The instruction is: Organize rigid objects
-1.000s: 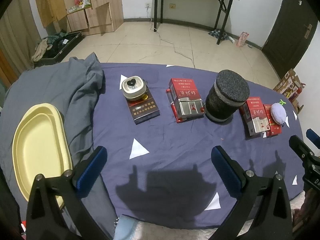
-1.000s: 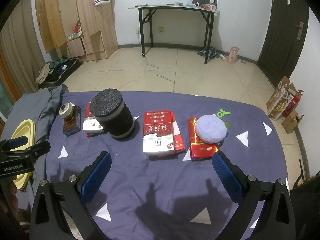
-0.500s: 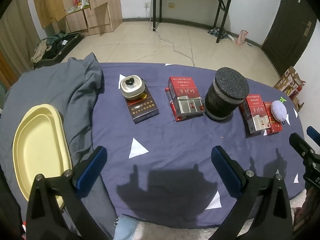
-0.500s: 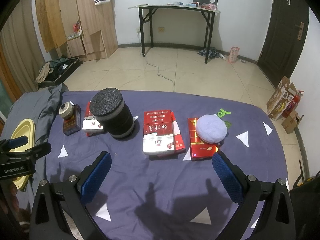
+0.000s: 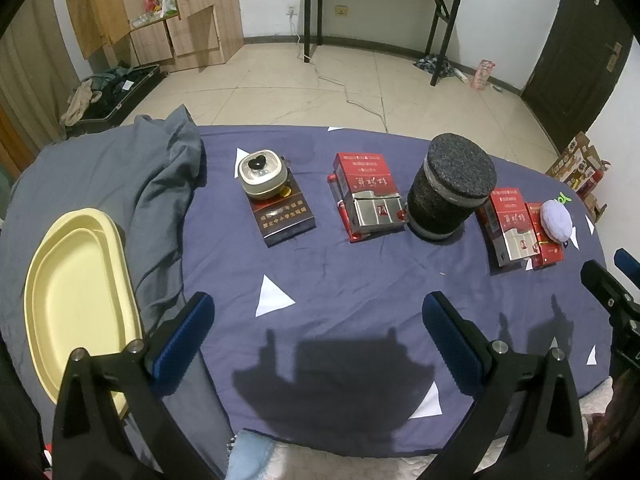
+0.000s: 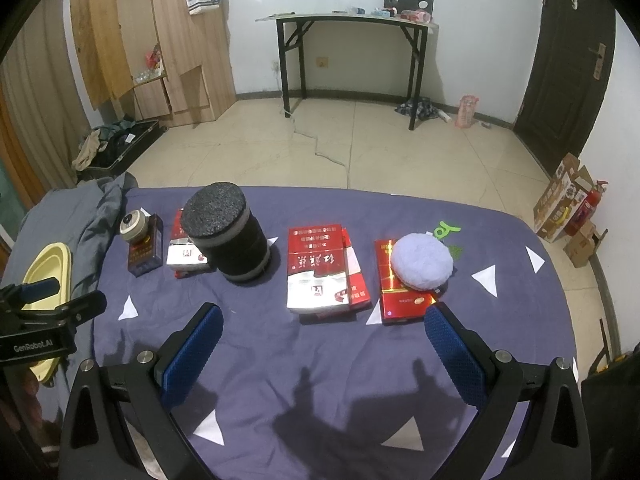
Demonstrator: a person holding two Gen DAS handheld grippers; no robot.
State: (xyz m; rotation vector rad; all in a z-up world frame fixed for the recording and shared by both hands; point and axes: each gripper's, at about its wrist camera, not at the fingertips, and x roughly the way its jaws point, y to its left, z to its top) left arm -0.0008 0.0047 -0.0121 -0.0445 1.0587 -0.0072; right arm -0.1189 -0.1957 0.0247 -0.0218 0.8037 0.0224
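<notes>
The left tool [image 5: 318,336] is hovering over the near edge of the surface [image 5: 360,288], its 2 blue-padded fingers spread wide with nothing between them. Ahead of it, a dark cigarette box [image 5: 282,214] is lying flat with a small cream case [image 5: 262,174] resting on its far end; just to the right of that a red and silver pack [image 5: 368,194] is lying, and a black foam cylinder [image 5: 452,190] is standing upright right beside it. To the left of the left tool a yellow tray [image 5: 76,292] is sitting on a rumpled grey cloth [image 5: 156,184]. The right tool [image 6: 320,344] is also hanging open and empty. Straight ahead of it 2 stacked red packs [image 6: 320,270] are lying flat; ahead and to its right a pale round cushion [image 6: 422,262] is sitting on a red box [image 6: 402,300], close beside the right finger.
</notes>
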